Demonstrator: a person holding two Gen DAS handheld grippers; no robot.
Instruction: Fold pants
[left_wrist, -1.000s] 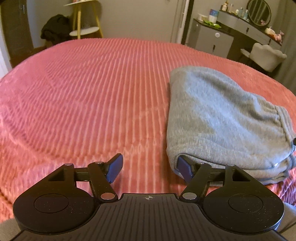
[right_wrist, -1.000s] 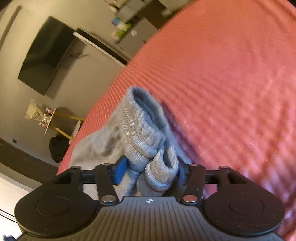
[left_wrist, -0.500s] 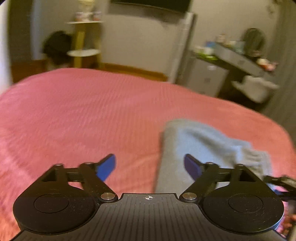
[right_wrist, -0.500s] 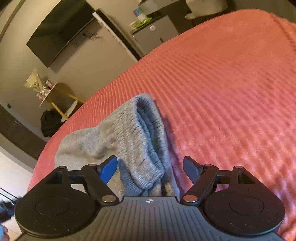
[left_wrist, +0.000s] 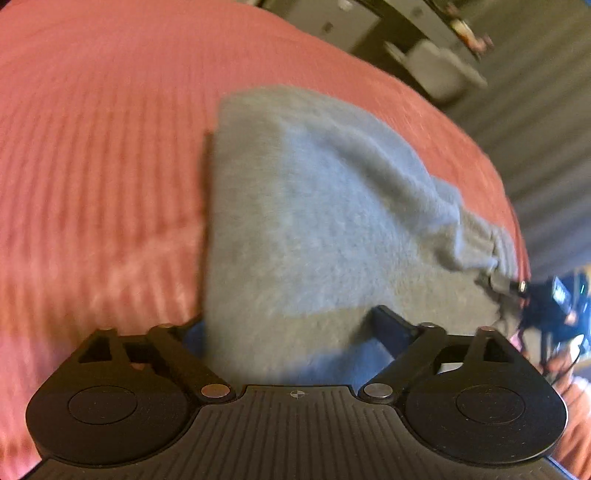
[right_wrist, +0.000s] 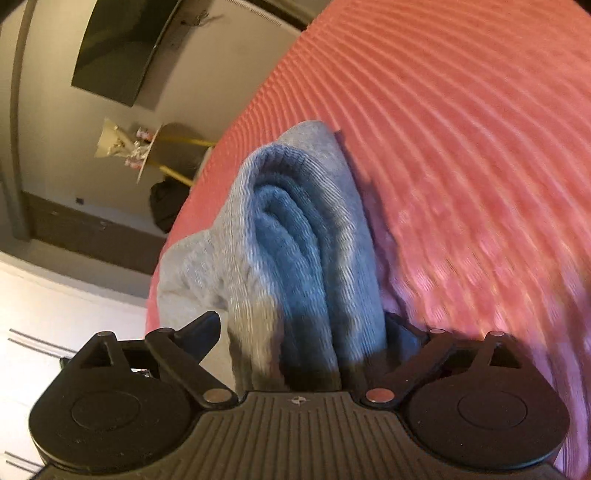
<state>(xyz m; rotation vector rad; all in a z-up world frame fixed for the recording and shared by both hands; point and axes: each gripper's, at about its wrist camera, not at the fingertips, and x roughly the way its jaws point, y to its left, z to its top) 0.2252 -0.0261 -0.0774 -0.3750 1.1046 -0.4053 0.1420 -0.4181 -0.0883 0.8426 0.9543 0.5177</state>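
Left wrist view: left tongs (left_wrist: 291, 328) spread, having just been opening, straddling the near edge of the folded grey pants (left_wrist: 314, 221) lying on the pink bed (left_wrist: 92, 147); nothing pinched. Risk: closing shallow grabs only the top layer, so the fold peels apart.

Right wrist view: right tongs (right_wrist: 303, 332) also just widened, pant cuffs (right_wrist: 295, 236) loose between them. Risk: uneven grip slews the stack.

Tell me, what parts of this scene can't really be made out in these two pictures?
- Left wrist view: the near edge of the grey pants is hidden behind the left gripper; the whole picture is blurred.
- Left wrist view: the dresser is cut off by the top edge.
- Right wrist view: the pants' underside is hidden against the pink bedspread; the right gripper covers their near end.
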